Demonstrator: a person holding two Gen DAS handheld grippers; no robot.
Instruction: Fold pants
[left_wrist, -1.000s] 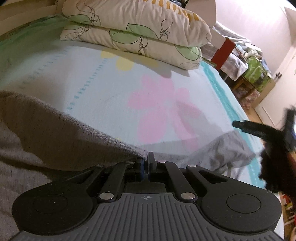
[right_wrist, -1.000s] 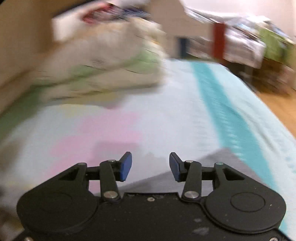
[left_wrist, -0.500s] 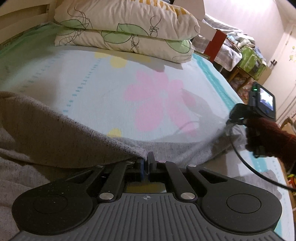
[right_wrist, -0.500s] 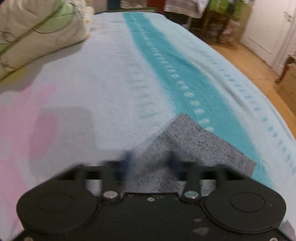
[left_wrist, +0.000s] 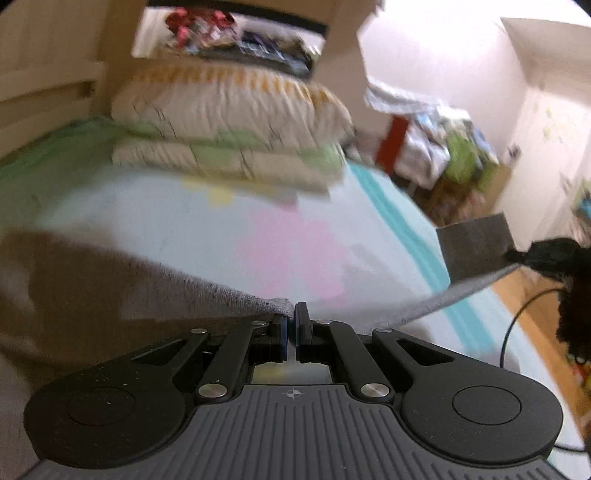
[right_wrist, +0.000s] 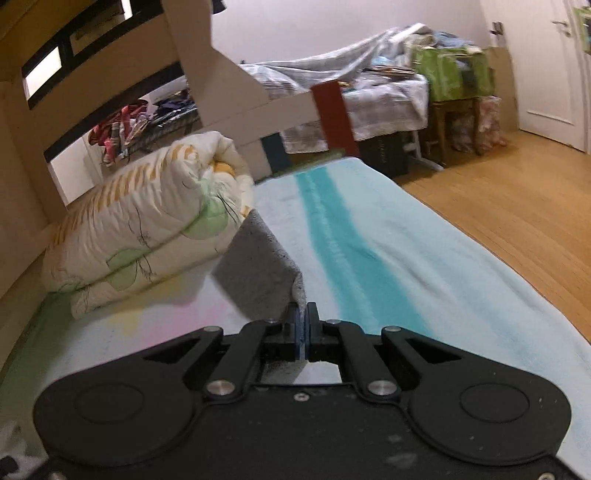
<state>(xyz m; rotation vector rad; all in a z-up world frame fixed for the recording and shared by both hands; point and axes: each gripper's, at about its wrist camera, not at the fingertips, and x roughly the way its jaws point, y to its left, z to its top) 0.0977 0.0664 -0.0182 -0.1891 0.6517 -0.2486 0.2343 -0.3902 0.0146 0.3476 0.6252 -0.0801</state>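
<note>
The grey pants (left_wrist: 92, 288) hang across the left wrist view, lifted off the bed. My left gripper (left_wrist: 291, 325) is shut on their top edge. The cloth stretches right to my right gripper (left_wrist: 546, 254), which shows at the right edge holding a raised corner (left_wrist: 476, 247). In the right wrist view my right gripper (right_wrist: 303, 328) is shut on that grey corner (right_wrist: 258, 266), which stands up above the bed.
The bed (right_wrist: 388, 258) has a pale sheet with a teal stripe and pink flower. Two stacked pillows (right_wrist: 147, 229) lie at its head. Wooden floor (right_wrist: 517, 206), a cluttered second bed (right_wrist: 369, 96) and a door lie to the right.
My right gripper has shut on the pants corner and lifted it off the bed. My left gripper has risen with its edge, so the cloth now spans between both.
</note>
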